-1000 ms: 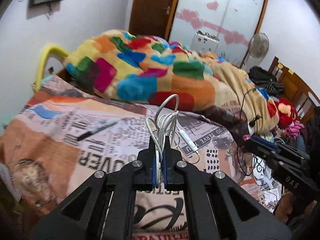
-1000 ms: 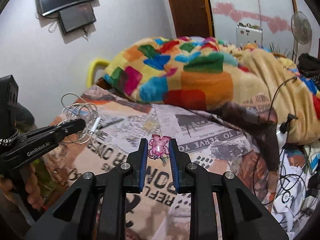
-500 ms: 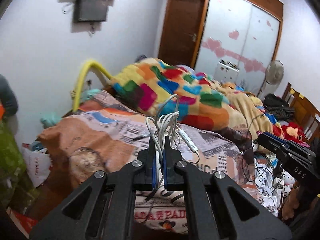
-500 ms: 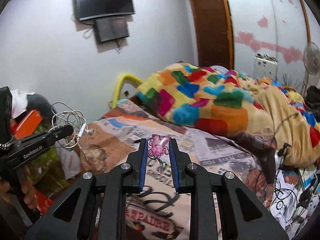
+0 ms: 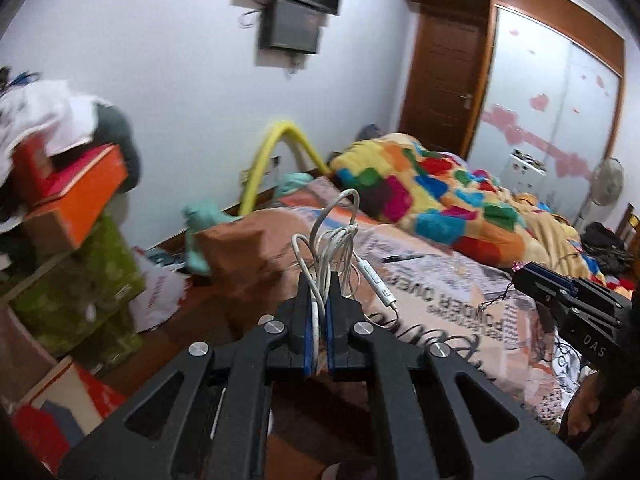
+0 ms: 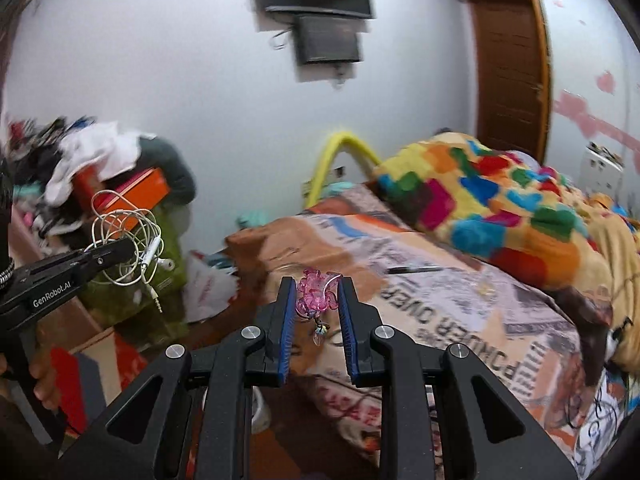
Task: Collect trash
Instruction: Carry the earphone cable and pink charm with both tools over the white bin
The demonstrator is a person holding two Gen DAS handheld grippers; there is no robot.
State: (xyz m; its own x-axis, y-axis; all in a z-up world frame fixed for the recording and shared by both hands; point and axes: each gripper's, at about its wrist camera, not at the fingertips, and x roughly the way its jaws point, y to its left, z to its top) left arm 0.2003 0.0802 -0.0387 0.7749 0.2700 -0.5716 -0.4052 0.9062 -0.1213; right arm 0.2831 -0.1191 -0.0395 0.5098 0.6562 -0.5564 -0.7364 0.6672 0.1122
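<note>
My left gripper [image 5: 318, 292] is shut on a tangled bundle of white earphone cable [image 5: 336, 248], whose loops stick up past the fingertips with the inline remote hanging to the right. In the right wrist view the same left gripper [image 6: 120, 250] shows at the left with the white earphone cable [image 6: 128, 240] and its jack dangling. My right gripper [image 6: 318, 292] is shut on a small pink translucent charm [image 6: 316, 296] with a little pendant hanging below. It appears at the right of the left wrist view as the right gripper [image 5: 520, 270]. Both are held in the air near the bed's corner.
A bed with a newspaper-print sheet [image 5: 440, 292] and a multicoloured blanket [image 6: 500, 208] fills the right; a black pen [image 6: 414, 269] lies on it. Left stands a stack of green and orange boxes [image 5: 76, 216] with clothes on top, and a white plastic bag [image 6: 208, 288] on the floor.
Both grippers have swung left and lifted away from over the bed, so the wall, TV and box pile have come into view. Each keeps its grip.
</note>
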